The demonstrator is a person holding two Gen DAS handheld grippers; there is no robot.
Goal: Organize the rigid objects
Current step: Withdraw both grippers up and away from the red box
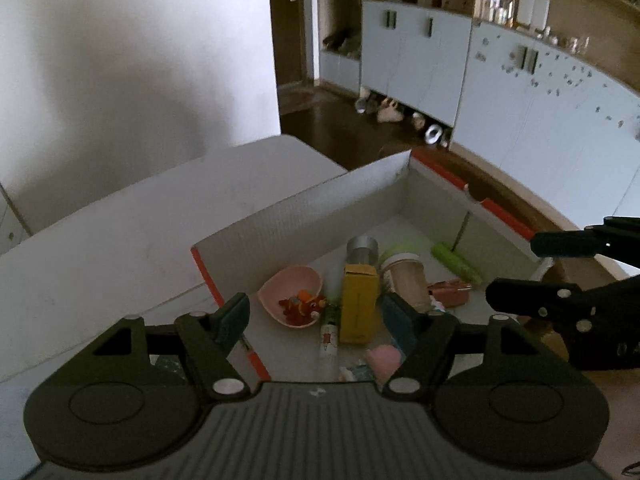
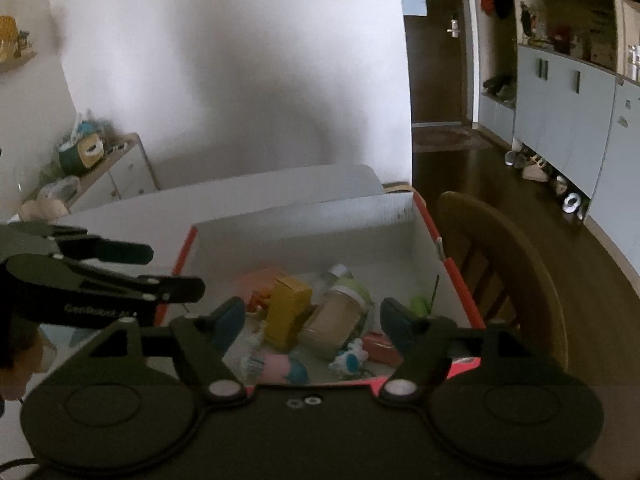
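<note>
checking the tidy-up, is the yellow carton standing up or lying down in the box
Lying down. The yellow carton rests on its long side on the floor of the box, beside the jar.

Box (image 2: 304, 220) far half free, chair (image 2: 500, 248) beside.

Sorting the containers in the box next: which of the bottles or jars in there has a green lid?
The clear jar with beige contents, lying beside the yellow carton. Its lid is light green; the glass bottle behind the carton has a silver cap.

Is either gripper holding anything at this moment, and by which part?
Nothing is held. The left gripper and right gripper are both open and empty above the box.
</note>
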